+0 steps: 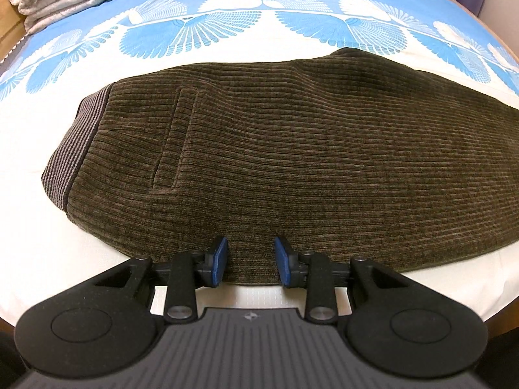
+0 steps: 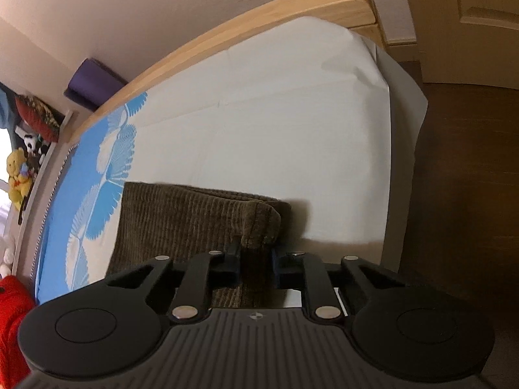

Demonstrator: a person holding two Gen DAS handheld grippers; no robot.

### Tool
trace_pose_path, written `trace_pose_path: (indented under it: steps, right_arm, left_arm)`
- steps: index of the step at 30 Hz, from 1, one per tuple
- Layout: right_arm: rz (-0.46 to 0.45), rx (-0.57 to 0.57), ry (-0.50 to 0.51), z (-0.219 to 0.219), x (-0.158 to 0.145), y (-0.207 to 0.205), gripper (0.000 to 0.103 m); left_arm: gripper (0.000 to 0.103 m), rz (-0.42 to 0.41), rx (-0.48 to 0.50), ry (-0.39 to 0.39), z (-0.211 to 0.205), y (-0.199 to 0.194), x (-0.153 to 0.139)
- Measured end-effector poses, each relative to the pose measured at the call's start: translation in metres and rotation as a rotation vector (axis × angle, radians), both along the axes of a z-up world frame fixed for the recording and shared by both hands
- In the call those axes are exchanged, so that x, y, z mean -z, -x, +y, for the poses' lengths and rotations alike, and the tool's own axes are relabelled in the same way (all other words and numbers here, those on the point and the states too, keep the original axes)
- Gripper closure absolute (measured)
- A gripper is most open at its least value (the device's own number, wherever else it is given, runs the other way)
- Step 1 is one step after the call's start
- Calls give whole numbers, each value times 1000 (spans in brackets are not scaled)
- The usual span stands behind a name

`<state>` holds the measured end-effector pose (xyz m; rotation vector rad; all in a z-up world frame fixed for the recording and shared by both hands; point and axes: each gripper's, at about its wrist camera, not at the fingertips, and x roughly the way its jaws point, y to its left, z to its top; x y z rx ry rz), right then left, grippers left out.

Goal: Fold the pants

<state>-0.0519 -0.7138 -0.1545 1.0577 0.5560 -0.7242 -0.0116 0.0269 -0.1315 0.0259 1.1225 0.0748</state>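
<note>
Pants [image 1: 275,149], one, brown, on bed [image 1: 65,253]; left tool [image 1: 249,264] released at hem, right tool [image 2: 256,259] grasping pants' fold; bedroom.

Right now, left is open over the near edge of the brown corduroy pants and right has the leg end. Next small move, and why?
Probably shut the left gripper on the near edge of the brown corduroy pants. Its blue pads straddle that edge with a gap, gripping nothing, while the right gripper already pinches the bunched leg end. Both ends held, the fold can be lifted evenly off the white sheet.
</note>
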Motion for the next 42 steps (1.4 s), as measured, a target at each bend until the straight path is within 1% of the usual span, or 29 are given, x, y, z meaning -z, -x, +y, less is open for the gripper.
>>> trace_pose_path:
  steps: [1, 3, 6, 8, 10, 12, 14, 15, 16, 17, 19, 20, 21, 22, 23, 24, 25, 26, 27, 28, 29, 30, 31, 33, 34, 37, 40, 41, 42]
  right_arm:
    - [-14, 3, 10, 2, -5, 0, 88]
    - [-23, -10, 72, 13, -22, -3, 89]
    - [-24, -75, 217, 43, -60, -19, 90]
    - [-23, -161, 334, 76, -93, -37, 90]
    - [-40, -293, 485, 132, -132, -57, 91]
    - [-76, -430, 634, 195, -163, -67, 91]
    - [-112, -609, 802, 275, -183, -70, 90]
    - [-134, -698, 868, 316, -186, -67, 90]
    - [-154, -776, 914, 349, -186, -63, 90]
    - [-172, -873, 959, 389, -180, -55, 90]
    - [-181, -1054, 1021, 457, -155, -36, 90]
    - [-163, -1152, 1032, 489, -134, -27, 89]
    - [-124, -1271, 998, 516, -110, -19, 82]
    - [-69, -1396, 930, 536, -85, -14, 79]
    - [14, -1532, 836, 554, -59, -11, 75]
    - [97, -1645, 767, 570, -35, -4, 75]
    - [137, -1696, 785, 581, -23, 7, 75]
    - [136, -1707, 836, 587, -21, 16, 74]
    - [124, -1713, 862, 590, -24, 20, 70]
    - [103, -1714, 860, 589, -30, 20, 69]
    - [76, -1699, 845, 586, -39, 18, 64]
    - [56, -1667, 842, 582, -48, 13, 58]
    - [44, -1634, 853, 579, -55, 6, 55]
    - [42, -1563, 895, 573, -62, -9, 44]
    - [55, -1538, 910, 571, -62, -17, 43]
    - [75, -1543, 882, 571, -50, -27, 43]
    - [97, -1598, 836, 576, -30, -38, 43]
    - [115, -1602, 833, 577, -26, -41, 47]
    - [127, -1583, 841, 577, -27, -42, 65]
  left_arm:
    - [67, 2, -2, 4, 1, 0, 0]
    - [67, 5, -10, 15, 2, -1, -1]
    - [67, 9, -19, 38, 6, -2, -1]
    - [67, 12, -20, 51, 9, -2, -1]
    - [67, 14, -20, 66, 11, -3, -2]
    - [67, 16, -20, 85, 15, -4, -2]
    - [67, 21, -23, 106, 18, -5, -2]
    - [67, 24, -27, 120, 20, -6, -2]
    - [67, 27, -30, 132, 22, -6, -2]
    - [67, 30, -32, 146, 24, -7, -3]
    - [67, 34, -30, 169, 29, -7, -3]
    - [67, 36, -28, 177, 31, -7, -4]
    - [66, 39, -24, 185, 32, -8, -3]
    - [65, 42, -19, 193, 33, -9, -3]
    - [65, 45, -14, 202, 35, -9, -3]
    - [65, 46, -10, 211, 38, -10, -3]
    - [65, 47, -8, 221, 40, -10, -4]
    - [65, 47, -8, 231, 42, -9, -4]
    - [65, 48, -9, 239, 43, -10, -4]
    - [65, 50, -9, 246, 45, -10, -4]
    - [64, 52, -8, 250, 45, -11, -3]
    - [63, 54, -8, 256, 45, -12, -3]
    - [63, 56, -7, 261, 46, -14, -3]
    - [63, 59, 1, 262, 46, -15, -2]
    - [63, 58, 12, 259, 46, -15, -2]
    - [63, 57, 37, 252, 46, -14, 0]
    - [63, 55, 41, 248, 44, -13, 1]
    - [63, 53, 41, 243, 43, -12, 1]
    - [63, 50, 42, 237, 43, -12, 0]
